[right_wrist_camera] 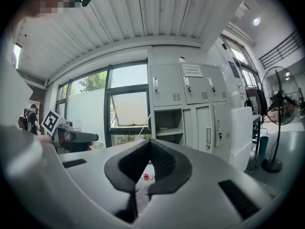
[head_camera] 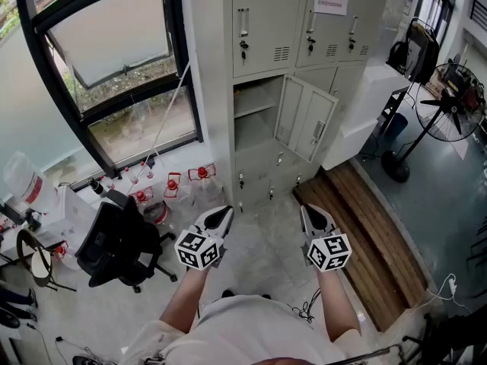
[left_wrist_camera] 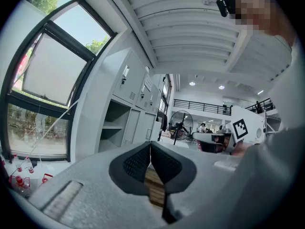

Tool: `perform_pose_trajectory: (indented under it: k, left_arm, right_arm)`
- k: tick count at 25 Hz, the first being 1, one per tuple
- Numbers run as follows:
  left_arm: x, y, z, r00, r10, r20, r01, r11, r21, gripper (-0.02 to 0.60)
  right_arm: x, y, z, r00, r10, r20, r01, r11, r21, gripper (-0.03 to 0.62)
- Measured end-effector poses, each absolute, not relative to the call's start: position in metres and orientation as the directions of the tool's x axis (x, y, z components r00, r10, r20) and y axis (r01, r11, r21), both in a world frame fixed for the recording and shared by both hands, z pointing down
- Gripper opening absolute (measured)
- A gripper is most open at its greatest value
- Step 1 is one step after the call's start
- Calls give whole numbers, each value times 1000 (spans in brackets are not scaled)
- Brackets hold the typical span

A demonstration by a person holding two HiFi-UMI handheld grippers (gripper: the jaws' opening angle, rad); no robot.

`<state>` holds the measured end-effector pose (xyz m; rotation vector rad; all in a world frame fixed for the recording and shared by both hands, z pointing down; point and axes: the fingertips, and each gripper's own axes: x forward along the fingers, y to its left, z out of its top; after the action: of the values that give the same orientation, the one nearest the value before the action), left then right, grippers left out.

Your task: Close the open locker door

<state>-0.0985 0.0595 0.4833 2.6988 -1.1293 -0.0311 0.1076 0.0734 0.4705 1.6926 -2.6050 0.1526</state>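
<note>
At the left, a black swivel office chair [head_camera: 114,242] and a cluster of red-capped clear bottles [head_camera: 171,185] were seen on the floor below the large window, well apart from the work. The left tongs [head_camera: 219,217] were held level and pointed at the tall grey metal locker bank [head_camera: 262,29], fully closed on nothing. The open grey locker door [head_camera: 307,118] was found in the middle row, swung out to the right of its bare compartment and far from both tools. The right tongs [head_camera: 316,219] were likewise carried level, pressed together and empty. Nothing needed gripping, it was judged, since a door is only pushed; the pair were probably kept closed to serve as blunt pushers once the locker was reached.
</note>
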Motion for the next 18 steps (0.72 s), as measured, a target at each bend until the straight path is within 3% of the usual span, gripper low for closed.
perform_pose_trajectory:
  k: [18]
  left_arm:
    - [-92, 61, 485, 707, -703, 75, -701, -682, 209, 15]
  right_arm:
    - [116, 72, 469, -382, -922, 67, -922, 376, -92, 5]
